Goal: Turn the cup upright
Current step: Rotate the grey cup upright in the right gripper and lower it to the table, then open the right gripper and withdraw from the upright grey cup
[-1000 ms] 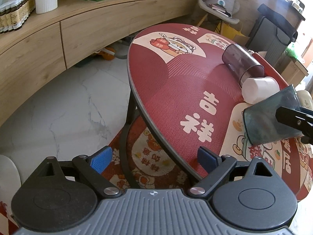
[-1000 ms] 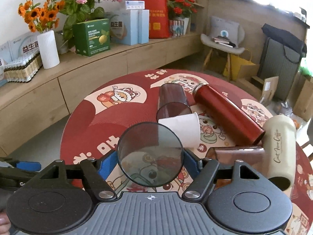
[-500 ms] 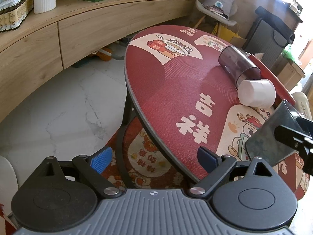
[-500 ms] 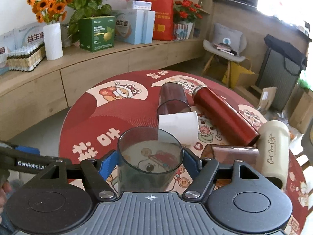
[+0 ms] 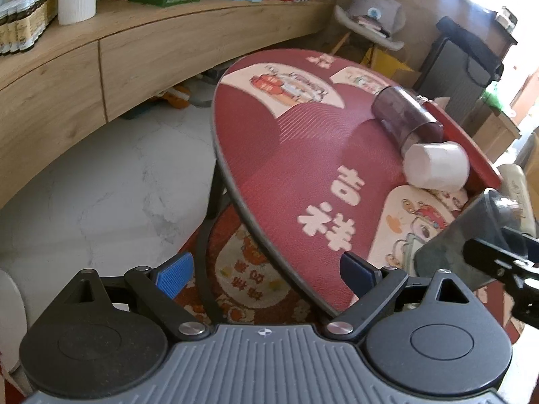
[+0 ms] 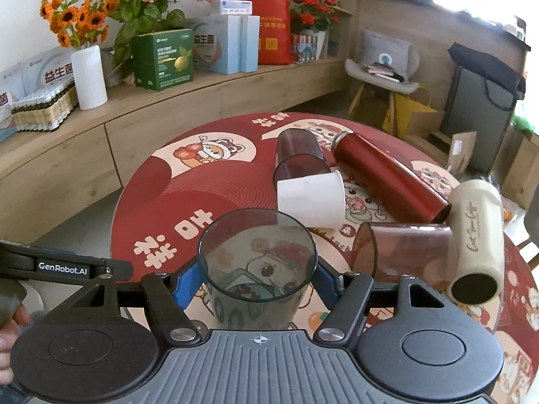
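Note:
My right gripper [image 6: 257,277] is shut on a clear grey-green cup [image 6: 257,269], held near upright with its open mouth up, over the near side of the round red table [image 6: 202,181]. The same cup [image 5: 461,239] shows in the left wrist view at the far right, tilted slightly, gripped by the right gripper's black arm. My left gripper [image 5: 266,266] is open and empty, at the table's near left edge, above the floor.
Lying on the table: a white cup [image 6: 311,200], a dark purple tumbler [image 6: 298,155], a red flask [image 6: 390,178], a brown tumbler [image 6: 404,252] and a cream bottle [image 6: 478,242]. A wooden shelf [image 6: 134,118] with boxes and vases runs behind.
The right gripper has turned the grey-green cup from lying on its side, base toward the camera, to near upright with its mouth up. The left gripper drifted slightly.

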Available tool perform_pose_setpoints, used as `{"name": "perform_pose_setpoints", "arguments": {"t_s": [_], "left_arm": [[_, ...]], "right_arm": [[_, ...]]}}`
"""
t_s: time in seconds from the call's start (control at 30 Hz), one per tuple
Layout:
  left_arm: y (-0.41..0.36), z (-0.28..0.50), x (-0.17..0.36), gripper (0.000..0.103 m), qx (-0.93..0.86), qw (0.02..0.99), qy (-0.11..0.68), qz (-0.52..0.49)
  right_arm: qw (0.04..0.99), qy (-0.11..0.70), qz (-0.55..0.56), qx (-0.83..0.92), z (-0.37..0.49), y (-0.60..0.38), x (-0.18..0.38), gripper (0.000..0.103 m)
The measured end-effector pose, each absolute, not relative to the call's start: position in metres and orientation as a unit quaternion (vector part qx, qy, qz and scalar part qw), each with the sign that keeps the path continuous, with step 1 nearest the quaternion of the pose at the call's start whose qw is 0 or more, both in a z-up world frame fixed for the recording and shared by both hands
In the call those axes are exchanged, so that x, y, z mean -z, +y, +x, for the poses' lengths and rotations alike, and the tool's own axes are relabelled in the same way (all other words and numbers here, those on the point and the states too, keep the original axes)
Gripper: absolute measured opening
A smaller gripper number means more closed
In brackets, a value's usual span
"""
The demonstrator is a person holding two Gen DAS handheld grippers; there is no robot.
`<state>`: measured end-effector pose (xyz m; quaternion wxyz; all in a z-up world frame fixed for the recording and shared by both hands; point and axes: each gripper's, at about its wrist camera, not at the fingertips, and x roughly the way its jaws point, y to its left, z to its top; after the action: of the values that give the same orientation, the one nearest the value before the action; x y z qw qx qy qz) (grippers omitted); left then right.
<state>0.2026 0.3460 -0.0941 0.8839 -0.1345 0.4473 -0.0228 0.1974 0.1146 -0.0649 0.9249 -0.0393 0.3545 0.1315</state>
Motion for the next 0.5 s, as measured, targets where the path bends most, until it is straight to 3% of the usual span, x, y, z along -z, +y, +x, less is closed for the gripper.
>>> {"name": "perform_pose_setpoints", "arguments": {"t_s": [0.17, 0.33, 0.5], "left_arm": [[0.337, 0.196, 0.085, 0.095, 0.048, 0.894, 0.428, -0.122], [0.329, 0.182, 0.068, 0.097, 0.051, 0.909, 0.399, -0.107], [0.315, 0.163, 0.041, 0.097, 0.059, 0.924, 0.367, -0.086]], "right_arm": [[0.924, 0.361, -0.005, -0.123, 0.194, 0.104, 0.068, 0.081], [0.92, 0.371, 0.015, -0.122, 0.183, 0.096, 0.069, 0.082], [0.921, 0.372, 0.031, -0.115, 0.164, 0.084, 0.063, 0.093]]}}
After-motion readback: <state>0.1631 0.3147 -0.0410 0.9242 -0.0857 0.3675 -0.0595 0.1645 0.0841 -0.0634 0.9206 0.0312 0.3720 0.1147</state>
